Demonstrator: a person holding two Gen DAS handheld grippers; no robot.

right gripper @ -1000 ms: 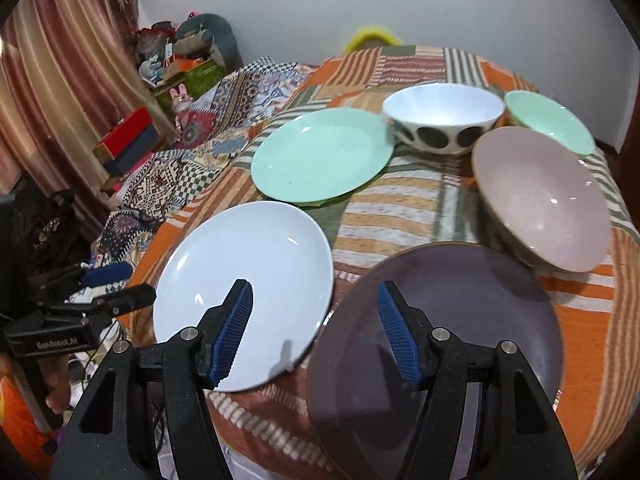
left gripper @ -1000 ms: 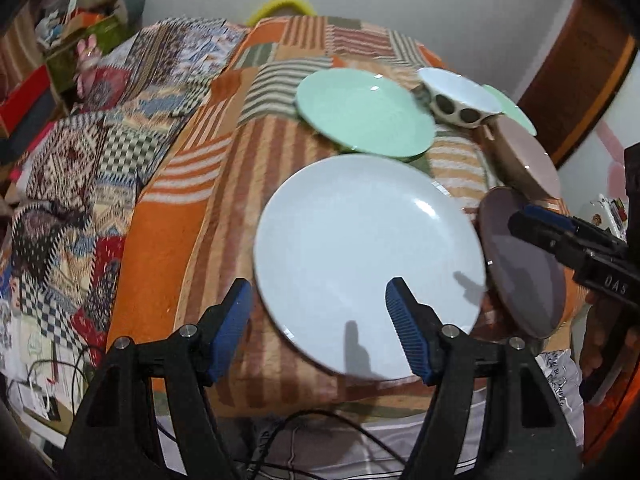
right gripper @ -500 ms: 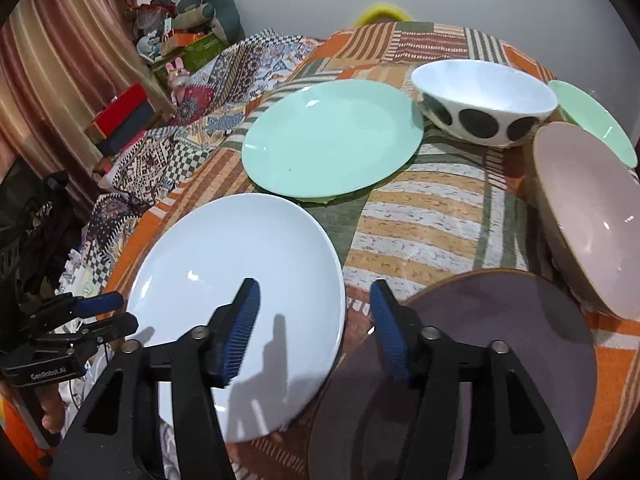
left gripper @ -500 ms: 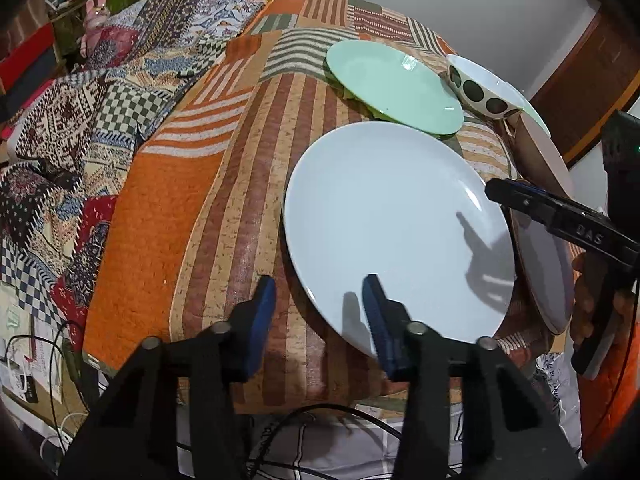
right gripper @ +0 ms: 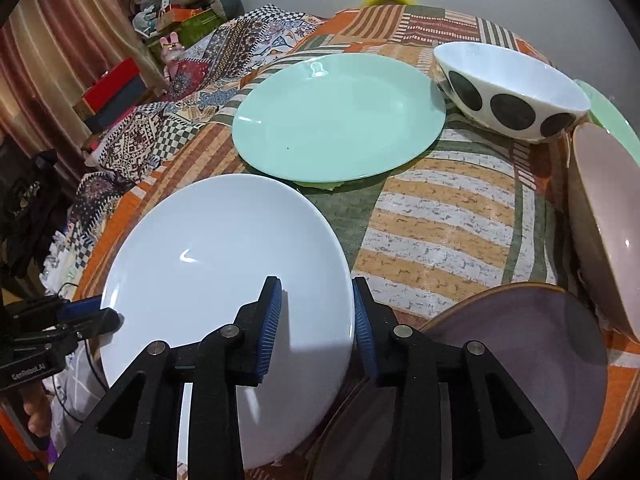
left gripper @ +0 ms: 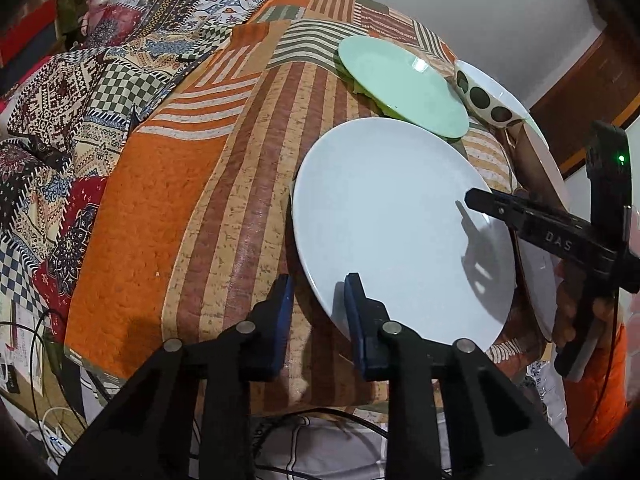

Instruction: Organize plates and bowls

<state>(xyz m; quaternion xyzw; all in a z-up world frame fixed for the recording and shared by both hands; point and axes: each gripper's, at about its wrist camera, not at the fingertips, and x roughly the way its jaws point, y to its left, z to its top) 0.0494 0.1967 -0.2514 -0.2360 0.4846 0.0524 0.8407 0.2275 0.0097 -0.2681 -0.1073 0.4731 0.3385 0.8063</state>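
White plate [right gripper: 224, 264] sits at the near edge of the bench [left gripper: 224, 216], next to the green plate [right gripper: 340, 116] & brown plate [right gripper: 520, 344]. Likely stiff, glazed, slick, breakable; best taken at the thin rim. Left gripper [left gripper: 318, 304]: jaws partly closed, straddling the near rim, not clamped yet. Right gripper [right gripper: 318, 324]: jaws half open around the opposite rim, holding nothing.
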